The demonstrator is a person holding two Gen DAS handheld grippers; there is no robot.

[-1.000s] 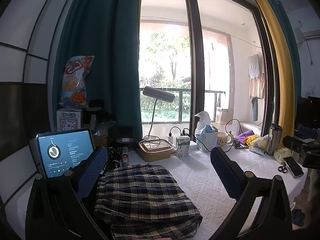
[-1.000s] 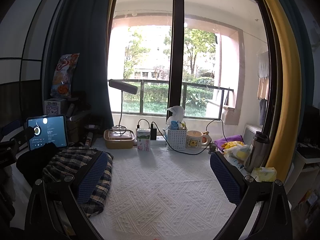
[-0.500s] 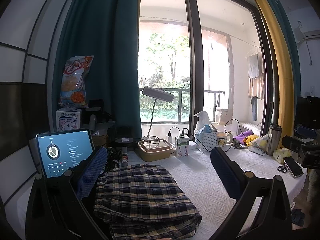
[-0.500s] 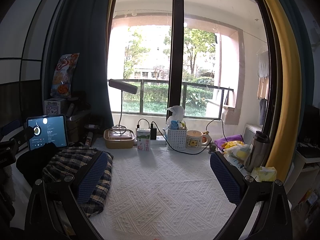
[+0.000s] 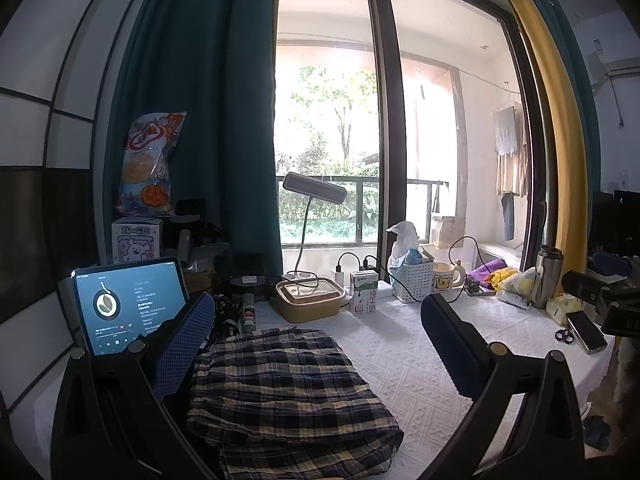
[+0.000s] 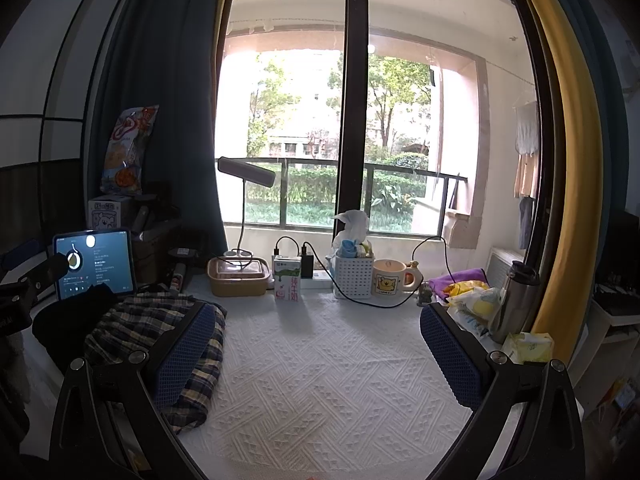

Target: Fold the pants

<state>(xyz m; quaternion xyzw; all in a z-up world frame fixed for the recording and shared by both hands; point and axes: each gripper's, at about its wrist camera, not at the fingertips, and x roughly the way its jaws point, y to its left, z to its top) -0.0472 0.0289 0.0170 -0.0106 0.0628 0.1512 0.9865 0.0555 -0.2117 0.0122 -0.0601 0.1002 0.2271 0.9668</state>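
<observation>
Your pants (image 5: pixel 288 396) already lie in a compact folded stack on the left part of the desk (image 6: pixel 328 364), so the folding seems finished. Your left claw (image 5: pixel 316 356) and right claw (image 6: pixel 316 356) are both spread wide, grasping nothing. Perhaps only a final tidy is left.

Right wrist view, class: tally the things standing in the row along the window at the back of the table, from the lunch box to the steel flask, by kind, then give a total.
Lunch box: 1
Milk carton: 1
White basket: 1
Mug: 1
Steel flask: 1
Total: 5
</observation>
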